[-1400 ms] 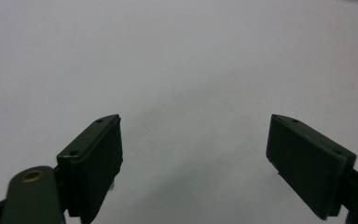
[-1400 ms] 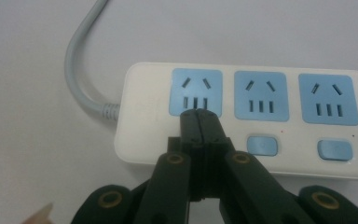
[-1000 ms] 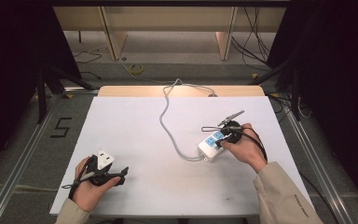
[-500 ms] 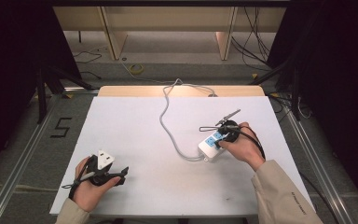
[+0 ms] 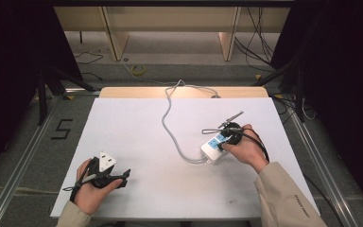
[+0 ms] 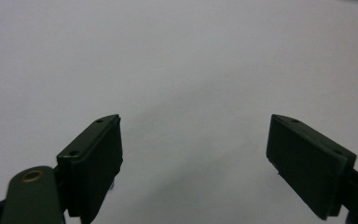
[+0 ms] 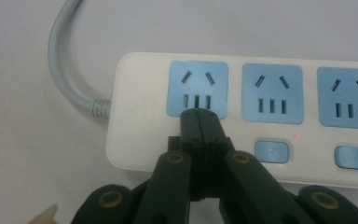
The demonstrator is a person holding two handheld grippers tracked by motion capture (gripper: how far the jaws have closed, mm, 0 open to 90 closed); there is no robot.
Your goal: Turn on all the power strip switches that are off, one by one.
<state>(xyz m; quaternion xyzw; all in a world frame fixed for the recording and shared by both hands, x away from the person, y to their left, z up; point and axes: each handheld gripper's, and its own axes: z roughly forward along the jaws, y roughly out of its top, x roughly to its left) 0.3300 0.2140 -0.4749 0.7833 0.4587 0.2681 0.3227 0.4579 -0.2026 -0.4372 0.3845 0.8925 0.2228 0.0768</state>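
Observation:
A white power strip [image 7: 144, 140] with blue sockets [image 7: 197, 88] and blue switch buttons [image 7: 271, 151] lies on the white table [image 5: 137, 127], right of centre [image 5: 211, 147]. Its grey cable [image 5: 169, 127] runs off over the far edge. My right gripper [image 7: 199, 113] is shut with nothing between its jaws. Its tips sit at the lower edge of the socket nearest the cable; I cannot tell if they touch. In the high view the right gripper [image 5: 223, 140] sits over the strip. My left gripper [image 6: 195, 119] is open and empty, low over bare table near the front left [image 5: 122, 178].
Past the table's far edge are a wooden board [image 5: 123, 92], a floor with loose cables [image 5: 137, 70] and wooden furniture legs [image 5: 116, 38]. Metal rails [image 5: 23, 156] run along both sides of the table. A "5" mark [image 5: 61, 128] is on the floor at left.

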